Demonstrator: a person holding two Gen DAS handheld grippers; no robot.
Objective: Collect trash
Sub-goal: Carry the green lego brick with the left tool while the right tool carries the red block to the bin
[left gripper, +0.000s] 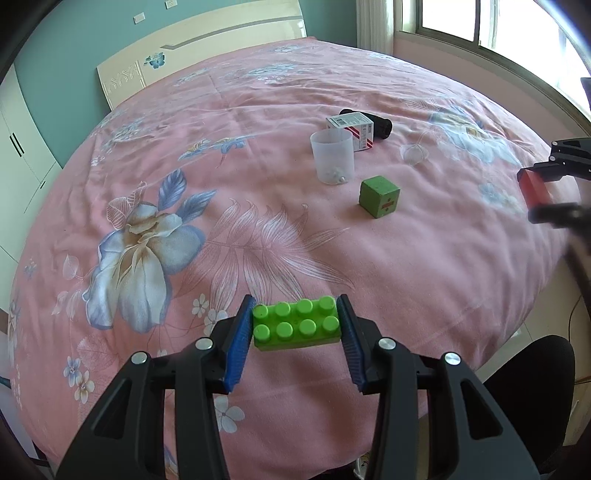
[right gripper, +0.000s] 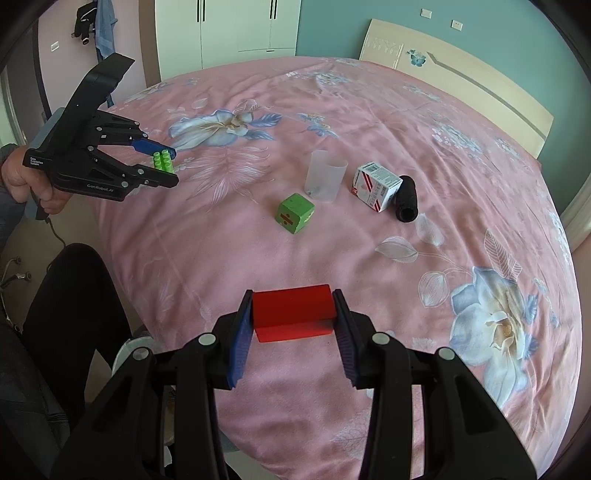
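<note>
My left gripper (left gripper: 295,325) is shut on a green studded toy brick (left gripper: 296,325) and holds it above the near part of the pink bed; it also shows in the right wrist view (right gripper: 168,162). My right gripper (right gripper: 293,317) is shut on a red block (right gripper: 293,314); it shows at the right edge of the left wrist view (left gripper: 535,188). On the bed lie a green cube (left gripper: 378,197) (right gripper: 294,213), a clear plastic cup (left gripper: 332,157) (right gripper: 325,181), a small white carton (left gripper: 356,131) (right gripper: 376,186) and a black cylinder (left gripper: 380,125) (right gripper: 406,203).
The pink floral bedspread (left gripper: 221,184) covers a large bed with a cream headboard (right gripper: 461,70). White wardrobes (right gripper: 229,29) stand behind, a window (left gripper: 498,26) is at the right. A person's dark-clad leg (right gripper: 74,314) is at the bed's near edge.
</note>
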